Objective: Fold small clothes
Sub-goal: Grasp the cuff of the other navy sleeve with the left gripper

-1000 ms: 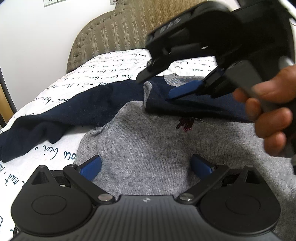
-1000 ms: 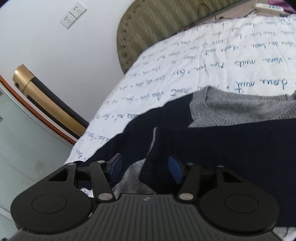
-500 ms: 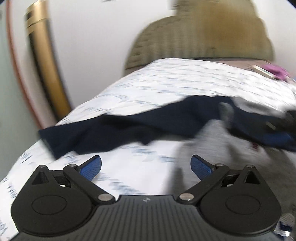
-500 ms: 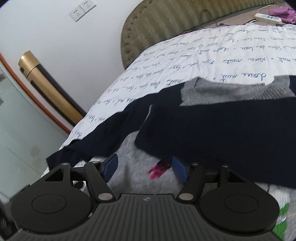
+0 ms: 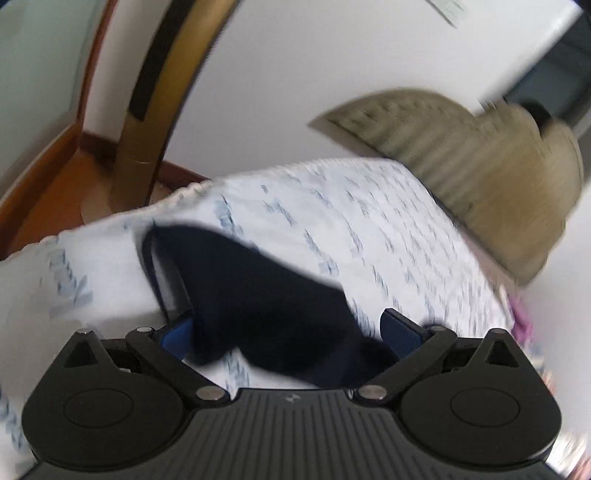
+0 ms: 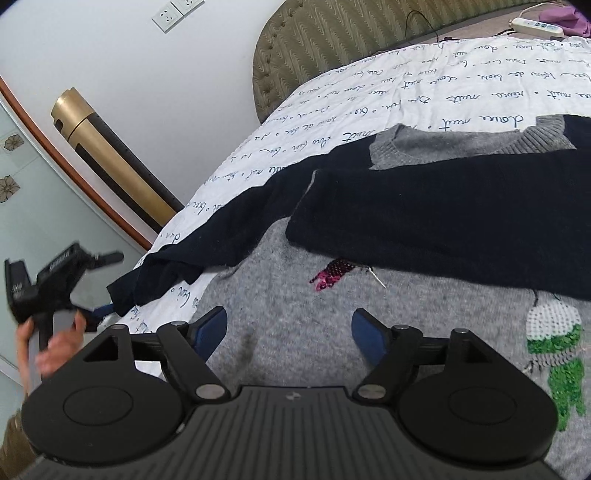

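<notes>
A grey sweater (image 6: 295,317) with navy sleeves lies flat on the bed. One navy sleeve (image 6: 461,214) is folded across its chest. The other navy sleeve (image 6: 229,229) stretches out to the left, its cuff near the bed edge. My right gripper (image 6: 288,328) is open and empty above the grey body. My left gripper (image 5: 291,332) is open, with the navy cuff (image 5: 266,295) lying between its fingers; the view is blurred. The left gripper also shows in the right wrist view (image 6: 99,310), at the cuff.
The bed has a white sheet with blue script (image 6: 424,85) and an olive padded headboard (image 6: 351,33). A gold cylinder (image 6: 110,155) stands by the wall left of the bed. A power strip (image 6: 535,26) lies at the far right.
My left gripper has swung left from above the sweater body to the outstretched sleeve's cuff. My right gripper has opened wider, let go of the folded sleeve and drawn back.
</notes>
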{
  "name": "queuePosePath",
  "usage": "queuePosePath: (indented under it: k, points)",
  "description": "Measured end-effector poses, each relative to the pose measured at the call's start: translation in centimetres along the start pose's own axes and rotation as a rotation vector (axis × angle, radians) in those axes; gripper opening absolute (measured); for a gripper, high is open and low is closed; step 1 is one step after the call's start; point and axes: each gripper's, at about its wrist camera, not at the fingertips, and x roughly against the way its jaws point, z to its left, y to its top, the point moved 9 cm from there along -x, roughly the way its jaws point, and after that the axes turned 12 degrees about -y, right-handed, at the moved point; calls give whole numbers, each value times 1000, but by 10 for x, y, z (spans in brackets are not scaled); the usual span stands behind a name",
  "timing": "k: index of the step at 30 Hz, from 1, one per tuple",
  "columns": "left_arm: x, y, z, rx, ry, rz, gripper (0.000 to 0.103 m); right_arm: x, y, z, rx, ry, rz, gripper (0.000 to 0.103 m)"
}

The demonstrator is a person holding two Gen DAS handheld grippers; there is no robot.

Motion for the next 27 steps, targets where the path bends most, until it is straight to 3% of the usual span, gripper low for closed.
queuePosePath:
  k: [6,9,12,16,21,23,25,27]
  points:
    - [13,88,-10,14,-44,-198,102,0,-2,-5,-8,-12,1,79]
    - [28,120,-10,-19,43,-292,103,-2,-5,-6,-10,-13,4,82]
    - [29,117,-11,-48,66,-242,103,-2,-7,-4,-4,-8,3,85]
    - [23,74,-8,-96,70,-58,103,-3,-7,-2,1,0,7,89]
    - [16,-6,-9,36,-100,202,103,-5,-7,-1,8,0,12,93]
    - [8,-18,-10,39,-100,220,103,-7,-8,1,11,0,12,95]
    - [-10,-14,-4,8,-54,187,103,-7,-9,2,18,-5,11,95]
    - [-26,-14,5,82,-42,227,103,-5,-10,3,22,-5,12,95]
